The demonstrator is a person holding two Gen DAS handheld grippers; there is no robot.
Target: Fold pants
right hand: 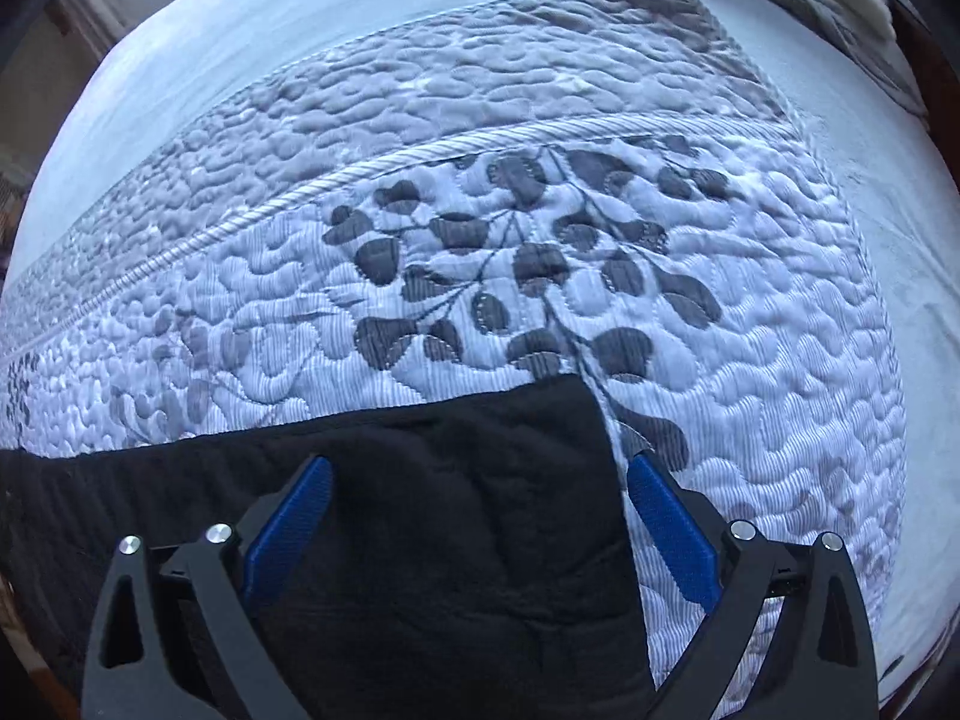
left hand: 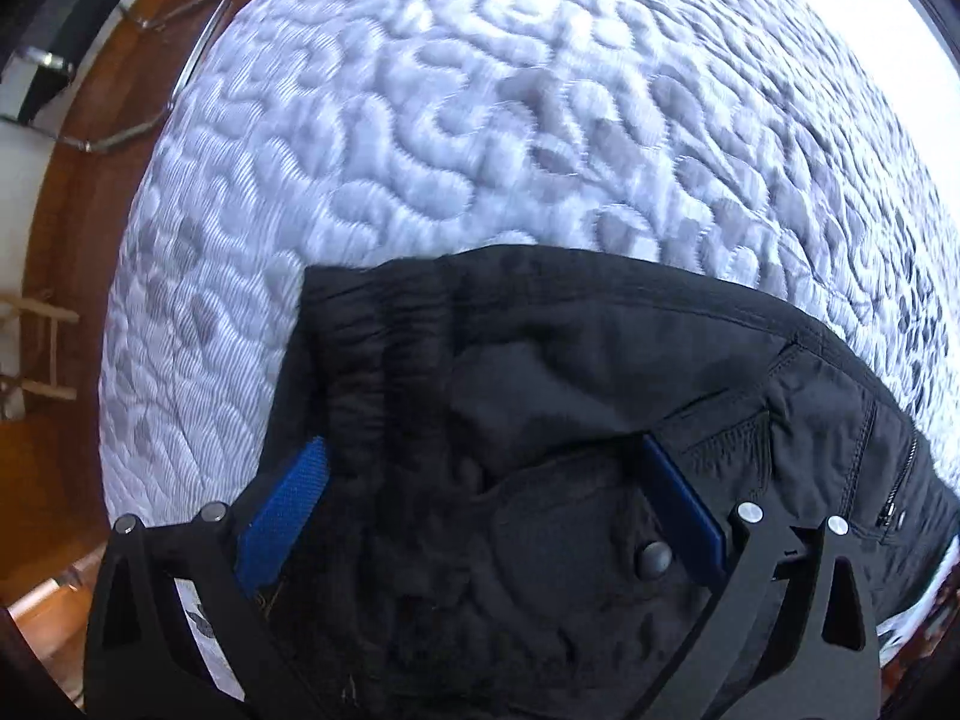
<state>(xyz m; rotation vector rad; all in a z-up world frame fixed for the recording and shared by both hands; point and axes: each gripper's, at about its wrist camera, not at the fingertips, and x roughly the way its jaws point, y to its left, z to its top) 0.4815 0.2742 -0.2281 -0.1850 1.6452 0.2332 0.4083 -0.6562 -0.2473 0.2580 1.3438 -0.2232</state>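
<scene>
The black pants (left hand: 540,420) are spread flat on the quilted bedspread (left hand: 420,150), presumably for folding. The waistband end is straddled by the left gripper (left hand: 486,456), the leg end by the right gripper (right hand: 480,480); all 4 fingers are spread wide, nothing gripped.

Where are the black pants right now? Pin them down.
The black pants lie on the quilted bedspread: left wrist view shows the waistband end between the open left tongs, right wrist view the other end under the open right tongs.
</scene>
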